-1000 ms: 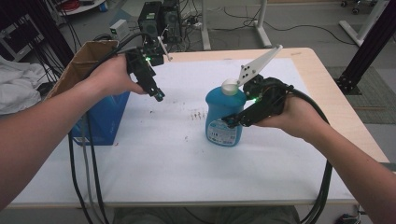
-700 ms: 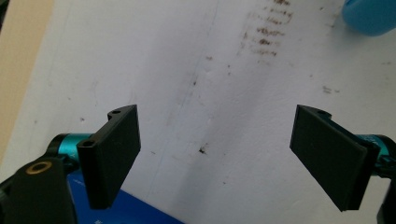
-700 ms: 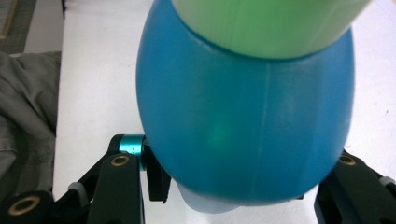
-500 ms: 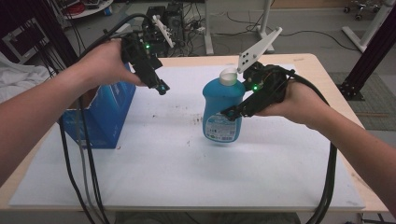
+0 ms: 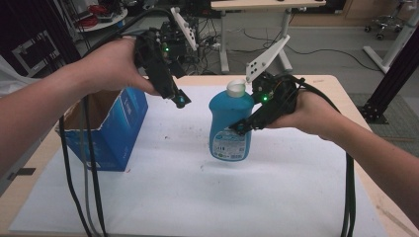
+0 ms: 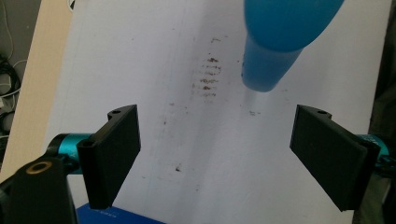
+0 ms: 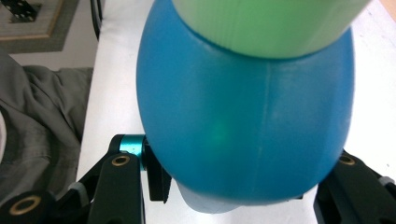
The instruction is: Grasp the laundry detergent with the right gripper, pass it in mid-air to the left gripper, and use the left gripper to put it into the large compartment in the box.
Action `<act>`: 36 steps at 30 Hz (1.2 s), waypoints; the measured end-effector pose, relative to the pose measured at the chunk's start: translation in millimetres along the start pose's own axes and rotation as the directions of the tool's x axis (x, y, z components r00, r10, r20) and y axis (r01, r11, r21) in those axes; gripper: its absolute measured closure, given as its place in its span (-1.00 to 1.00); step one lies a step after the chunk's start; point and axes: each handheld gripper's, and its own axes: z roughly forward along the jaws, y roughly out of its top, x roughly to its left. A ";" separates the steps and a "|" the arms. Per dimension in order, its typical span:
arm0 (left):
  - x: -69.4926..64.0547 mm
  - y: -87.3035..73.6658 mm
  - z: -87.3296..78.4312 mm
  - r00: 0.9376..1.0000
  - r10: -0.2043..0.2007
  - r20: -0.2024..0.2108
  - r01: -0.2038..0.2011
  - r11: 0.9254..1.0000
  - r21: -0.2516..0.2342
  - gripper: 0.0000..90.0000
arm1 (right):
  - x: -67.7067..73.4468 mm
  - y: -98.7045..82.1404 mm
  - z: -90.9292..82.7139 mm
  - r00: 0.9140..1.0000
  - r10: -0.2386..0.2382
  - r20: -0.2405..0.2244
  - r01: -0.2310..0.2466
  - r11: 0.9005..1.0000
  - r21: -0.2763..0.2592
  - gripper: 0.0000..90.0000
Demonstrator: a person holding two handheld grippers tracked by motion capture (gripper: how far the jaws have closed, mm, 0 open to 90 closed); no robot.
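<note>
While the right gripper (image 5: pixel 240 127) holds the blue bottle (image 5: pixel 230 126) clamped between its jaws, the bottle hangs upright just clear of the white table cover (image 5: pixel 197 197), its long axis running vertically and its pale cap (image 5: pixel 235 88) on top. The grip sits on the bottle's body, beside the label in the high view; in the right gripper view the blue body (image 7: pixel 247 116) bulges between the two black jaws and hides their pads, so the exact contact line cannot be confirmed there.

The left gripper (image 5: pixel 178 98) is held in the air, well apart from the bottle, with its jaws spread wide and nothing between them. From its fingers (image 6: pixel 114 149) the bottle lies ahead and off to one side, seen end-on from above in the left gripper view, and partly cut off by the top edge of that picture. The right hand is plainly the nearer one and carries the load alone.

Judgement: the coming move turns on the cap, which stands above the right gripper's jaws and faces the open left gripper; an approach from above, along the bottle's axis, appears unobstructed.

An open blue box (image 5: pixel 111 128) stands on the table below and beside the left hand. Its inside is in shadow and cannot be made out. The bottle's base is hard to read against its shadow.
</note>
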 end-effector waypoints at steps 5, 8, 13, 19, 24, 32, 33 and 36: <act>-1.0 8.4 -7.2 1.000 0.020 0.021 -0.020 1.000 -0.015 -0.64 | -3.3 9.9 1.7 1.000 -0.020 -0.016 0.020 1.000 0.005 0.05; -2.9 13.8 -11.2 0.999 0.033 0.031 -0.033 0.999 -0.014 -0.64 | -4.8 14.3 1.8 0.999 -0.021 -0.025 0.022 1.000 0.008 0.05; -6.0 20.6 -14.0 0.997 0.058 0.054 -0.057 0.998 -0.026 -0.64 | -5.4 19.0 3.3 0.999 -0.032 -0.036 0.032 0.999 0.005 0.06; -9.5 30.4 -11.4 0.994 0.068 0.086 -0.066 0.998 -0.020 -0.64 | -1.8 28.8 7.5 0.997 -0.068 -0.037 0.068 0.998 0.013 0.06; -14.0 37.6 -6.4 0.991 0.079 0.106 -0.078 0.997 -0.014 -0.64 | 1.3 34.3 7.7 0.996 -0.086 -0.038 0.087 0.996 0.007 0.06; -18.1 44.5 -1.9 0.990 0.078 0.120 -0.078 0.997 -0.005 -0.64 | 7.3 43.8 3.8 0.993 -0.111 -0.030 0.111 0.994 0.013 0.06; -18.8 44.9 -1.2 0.989 0.077 0.124 -0.077 0.997 -0.006 -0.64 | 8.0 45.5 2.9 0.993 -0.119 -0.028 0.119 0.993 0.014 0.06; -20.4 46.5 0.9 0.988 0.077 0.135 -0.078 0.997 0.001 -0.64 | 9.9 47.5 1.7 0.991 -0.130 -0.024 0.130 0.991 0.016 0.06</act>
